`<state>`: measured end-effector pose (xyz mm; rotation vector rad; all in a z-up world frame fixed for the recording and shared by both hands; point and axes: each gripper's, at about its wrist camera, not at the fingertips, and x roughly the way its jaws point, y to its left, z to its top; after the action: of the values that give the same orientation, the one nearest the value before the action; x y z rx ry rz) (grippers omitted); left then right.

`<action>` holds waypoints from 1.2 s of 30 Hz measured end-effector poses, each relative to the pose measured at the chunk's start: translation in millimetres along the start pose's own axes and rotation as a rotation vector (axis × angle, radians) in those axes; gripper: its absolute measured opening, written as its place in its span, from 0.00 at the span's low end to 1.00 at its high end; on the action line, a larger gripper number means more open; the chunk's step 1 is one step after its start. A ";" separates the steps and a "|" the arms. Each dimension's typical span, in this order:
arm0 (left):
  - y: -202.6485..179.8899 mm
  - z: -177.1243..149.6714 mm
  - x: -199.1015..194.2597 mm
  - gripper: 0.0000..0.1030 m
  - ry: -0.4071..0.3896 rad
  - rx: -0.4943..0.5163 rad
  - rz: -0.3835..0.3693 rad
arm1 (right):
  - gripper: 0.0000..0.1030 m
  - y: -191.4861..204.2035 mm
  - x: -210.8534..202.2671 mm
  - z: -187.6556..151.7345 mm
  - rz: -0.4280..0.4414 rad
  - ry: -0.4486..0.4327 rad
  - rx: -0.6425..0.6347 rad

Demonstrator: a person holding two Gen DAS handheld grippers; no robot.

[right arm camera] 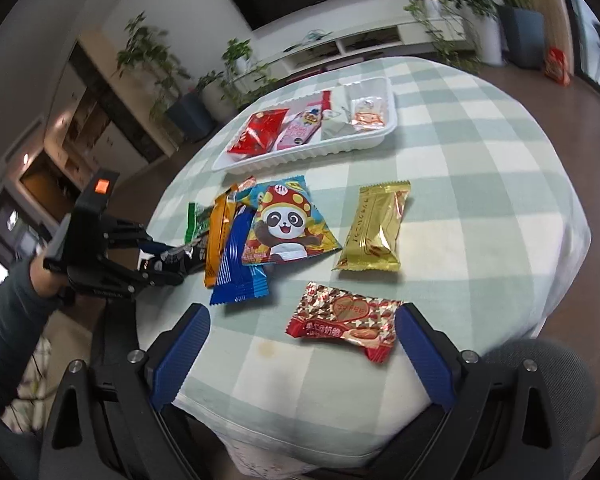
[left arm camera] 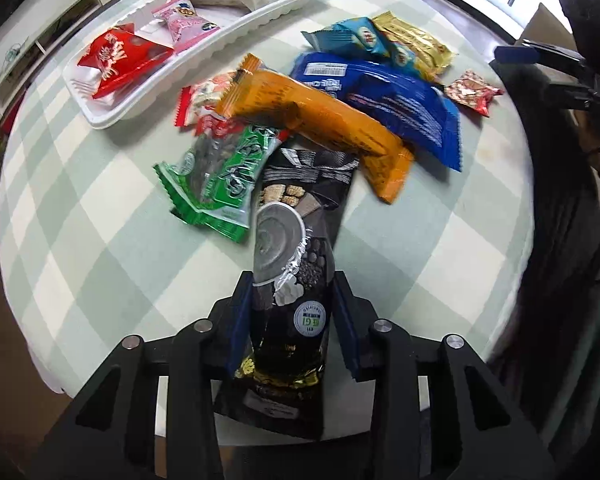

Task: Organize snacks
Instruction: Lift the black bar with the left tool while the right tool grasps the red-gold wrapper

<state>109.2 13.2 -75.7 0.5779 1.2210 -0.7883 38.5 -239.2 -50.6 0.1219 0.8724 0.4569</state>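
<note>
My left gripper (left arm camera: 294,300) is shut on a black snack packet (left arm camera: 296,248), its far end over the green packet (left arm camera: 220,176) and orange packet (left arm camera: 320,120). The left gripper also shows in the right wrist view (right arm camera: 168,260) at the pile's left. A blue packet (left arm camera: 396,100), a panda packet (right arm camera: 288,224), a gold packet (right arm camera: 376,228) and a red heart-print candy (right arm camera: 344,320) lie on the checked tablecloth. My right gripper (right arm camera: 300,320) is open and empty, just in front of the heart-print candy. A white tray (right arm camera: 340,148) at the far side holds several snacks.
The round table's edge (right arm camera: 560,280) curves close on the right. A grey chair (right arm camera: 540,368) sits below the right gripper. Plants (right arm camera: 460,12), a white shelf and a dark screen stand behind the table. The person's arm (right arm camera: 8,320) is at the left.
</note>
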 end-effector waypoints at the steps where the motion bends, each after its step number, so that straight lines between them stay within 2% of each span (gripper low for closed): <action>1: -2.4 -1.5 -0.5 0.33 0.002 -0.001 -0.010 | 0.94 3.1 0.7 2.0 -0.016 0.012 -0.070; 4: -15.0 -4.6 -2.8 0.32 0.006 -0.008 -0.032 | 0.94 11.1 7.7 6.3 -0.041 0.072 -0.280; 7: -23.8 -6.4 -3.7 0.30 -0.017 -0.036 -0.042 | 0.91 13.1 16.3 9.3 -0.027 0.142 -0.412; 10: -32.2 -12.4 -4.7 0.28 -0.047 -0.089 -0.044 | 0.80 8.3 30.7 16.7 -0.018 0.234 -0.483; 12: -38.2 -17.9 -7.3 0.28 -0.065 -0.127 -0.050 | 0.72 6.0 37.1 18.2 -0.024 0.272 -0.504; 19: -50.1 -43.4 -15.9 0.27 -0.117 -0.226 -0.053 | 0.65 11.6 53.4 8.0 -0.022 0.379 -0.624; 21: -49.8 -47.3 -17.2 0.27 -0.131 -0.246 -0.059 | 0.60 11.9 58.2 5.8 -0.029 0.398 -0.638; 28: -53.4 -61.2 -21.9 0.27 -0.163 -0.272 -0.084 | 0.54 9.5 64.3 12.0 -0.014 0.429 -0.640; 31: -52.9 -63.2 -22.9 0.27 -0.179 -0.291 -0.091 | 0.44 11.3 66.4 14.5 -0.011 0.441 -0.651; 33: -53.4 -65.5 -24.3 0.27 -0.190 -0.300 -0.093 | 0.31 14.8 65.1 14.4 -0.019 0.437 -0.668; 36: -52.2 -69.7 -25.6 0.27 -0.205 -0.316 -0.096 | 0.27 20.9 65.3 13.9 -0.035 0.415 -0.682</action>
<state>22.7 39.8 -68.0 0.1766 1.1589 -0.6977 78.2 -190.9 -82.0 -0.6325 1.0747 0.7387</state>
